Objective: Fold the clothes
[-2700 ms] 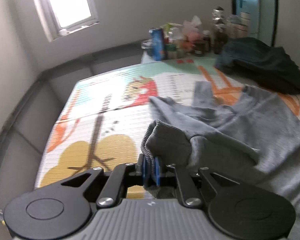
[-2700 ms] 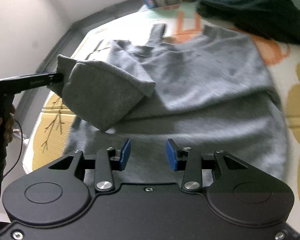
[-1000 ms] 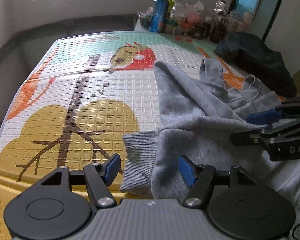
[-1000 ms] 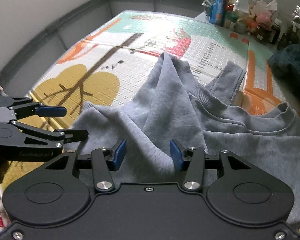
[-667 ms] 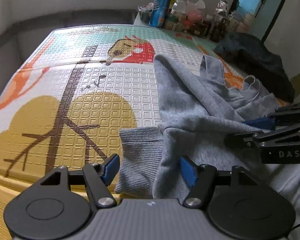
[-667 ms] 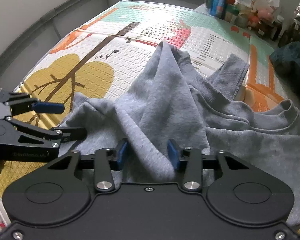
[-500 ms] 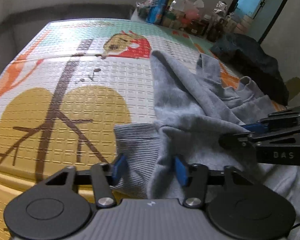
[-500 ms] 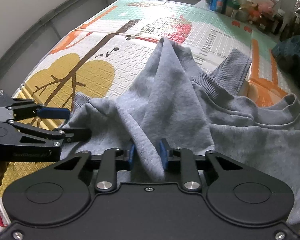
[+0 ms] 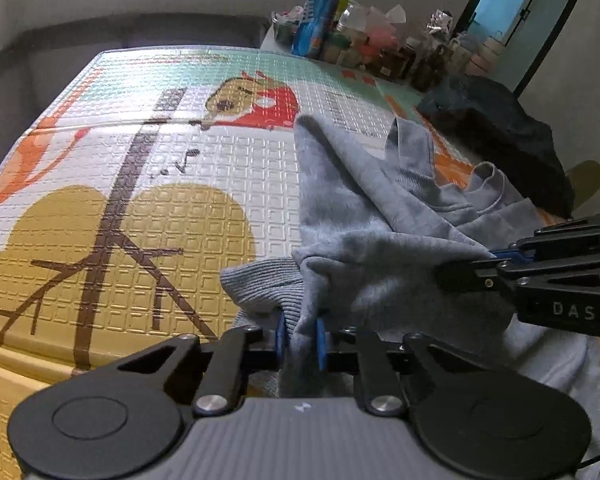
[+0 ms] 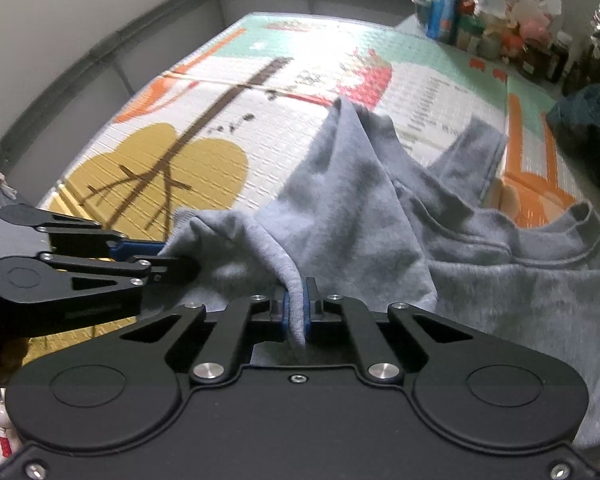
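A grey sweatshirt (image 9: 372,216) lies rumpled on the patterned play mat (image 9: 140,200), its ribbed cuff (image 9: 264,284) at the near edge. My left gripper (image 9: 300,336) is closing, and its blue pads pinch a fold of grey cloth just behind the cuff. My right gripper (image 10: 296,308) is shut on another ridge of the same sweatshirt (image 10: 360,208), a little further right. In the right wrist view the left gripper (image 10: 160,256) enters from the left with cloth at its tips. In the left wrist view the right gripper (image 9: 484,260) comes in from the right.
A dark garment (image 9: 500,136) lies heaped at the far right of the mat. Cans, bottles and packets (image 9: 356,40) crowd the far edge. A grey padded rim (image 10: 100,56) runs along the mat's left and far sides. The mat's left half lies bare (image 10: 204,120).
Both grippers went from open around folds of the sweatshirt to pinched on the cloth. Earlier still, the left one let go of the sleeve cuff it carried.
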Demonstrator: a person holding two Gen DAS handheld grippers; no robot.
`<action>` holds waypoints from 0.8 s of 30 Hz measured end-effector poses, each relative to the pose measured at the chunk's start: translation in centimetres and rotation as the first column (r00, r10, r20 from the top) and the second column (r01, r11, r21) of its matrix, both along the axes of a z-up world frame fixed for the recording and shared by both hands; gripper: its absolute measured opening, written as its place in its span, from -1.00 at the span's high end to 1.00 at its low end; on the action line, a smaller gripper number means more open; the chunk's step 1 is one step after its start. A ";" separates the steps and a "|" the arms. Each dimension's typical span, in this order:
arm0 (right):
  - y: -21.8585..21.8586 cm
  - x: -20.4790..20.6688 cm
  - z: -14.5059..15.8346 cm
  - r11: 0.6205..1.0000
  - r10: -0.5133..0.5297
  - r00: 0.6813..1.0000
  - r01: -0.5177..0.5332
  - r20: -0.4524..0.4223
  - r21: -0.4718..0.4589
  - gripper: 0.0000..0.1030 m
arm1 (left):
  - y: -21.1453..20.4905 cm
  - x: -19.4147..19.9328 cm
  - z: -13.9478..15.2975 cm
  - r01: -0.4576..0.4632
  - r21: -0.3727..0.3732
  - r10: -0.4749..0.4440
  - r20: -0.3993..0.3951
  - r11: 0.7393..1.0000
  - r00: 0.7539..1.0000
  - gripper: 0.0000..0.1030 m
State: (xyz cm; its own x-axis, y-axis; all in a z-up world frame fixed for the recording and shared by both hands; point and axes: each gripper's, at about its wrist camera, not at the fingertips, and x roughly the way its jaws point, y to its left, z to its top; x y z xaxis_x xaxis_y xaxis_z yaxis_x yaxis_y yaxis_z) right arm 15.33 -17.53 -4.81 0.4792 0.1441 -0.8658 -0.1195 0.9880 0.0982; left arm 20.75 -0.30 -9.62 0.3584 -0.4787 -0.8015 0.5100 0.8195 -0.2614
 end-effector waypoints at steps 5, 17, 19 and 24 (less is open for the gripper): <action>0.8 0.3 2.1 1.000 0.019 0.999 -0.020 0.049 0.016 0.90 | 1.1 0.4 1.6 -0.043 -0.013 0.044 0.037 0.999 0.998 0.71; 6.0 3.9 7.7 0.990 0.132 0.969 -0.140 0.208 0.023 0.90 | 6.2 2.0 7.5 -0.225 -0.011 0.222 0.220 0.974 0.950 0.71; 7.5 4.8 8.5 0.986 0.160 0.960 -0.168 0.232 0.017 0.90 | 7.4 2.2 8.3 -0.265 -0.015 0.261 0.239 0.964 0.935 0.71; 11.2 7.0 9.8 0.973 0.213 0.941 -0.229 0.263 0.030 0.90 | 10.7 2.8 9.3 -0.377 -0.026 0.371 0.256 0.926 0.893 0.71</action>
State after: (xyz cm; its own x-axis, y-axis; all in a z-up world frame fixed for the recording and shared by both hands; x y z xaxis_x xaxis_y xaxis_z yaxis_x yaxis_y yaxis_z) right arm 22.38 -6.32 4.99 0.6341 0.3191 -0.7043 -0.3629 0.9271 0.0932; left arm 23.55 10.41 -0.36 0.6984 -0.2516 -0.6700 0.2108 0.9670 -0.1434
